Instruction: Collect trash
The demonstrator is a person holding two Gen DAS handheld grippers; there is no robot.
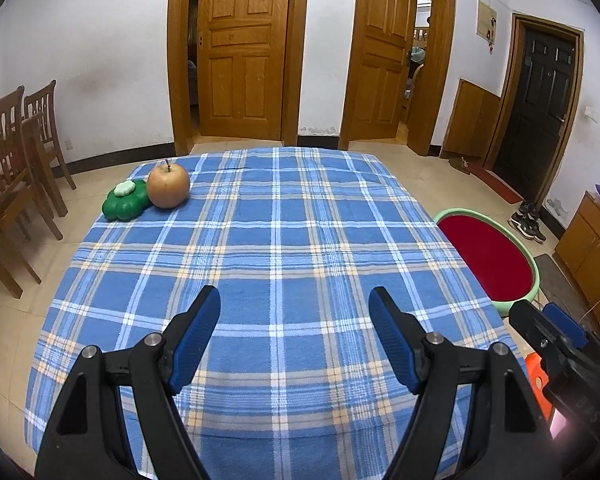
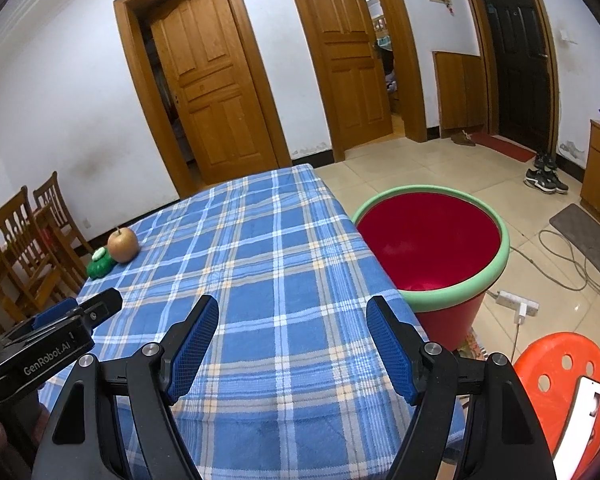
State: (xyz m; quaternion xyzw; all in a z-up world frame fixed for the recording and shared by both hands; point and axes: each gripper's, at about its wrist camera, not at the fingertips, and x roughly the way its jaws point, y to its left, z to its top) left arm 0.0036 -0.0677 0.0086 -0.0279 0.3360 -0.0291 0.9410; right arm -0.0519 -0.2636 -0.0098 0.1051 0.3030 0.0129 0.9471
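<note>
Two items stood at the upper left of the left wrist view: one green toy (image 1: 125,199) touching one apple (image 1: 168,185), far corner of the checked table (image 1: 276,240). Left gripper (image 1: 294,338), jaws spread and empty, was probably nearer. Right gripper (image 2: 292,344), likewise spread and empty, sat beside one red bin (image 2: 428,248) at right.
</note>
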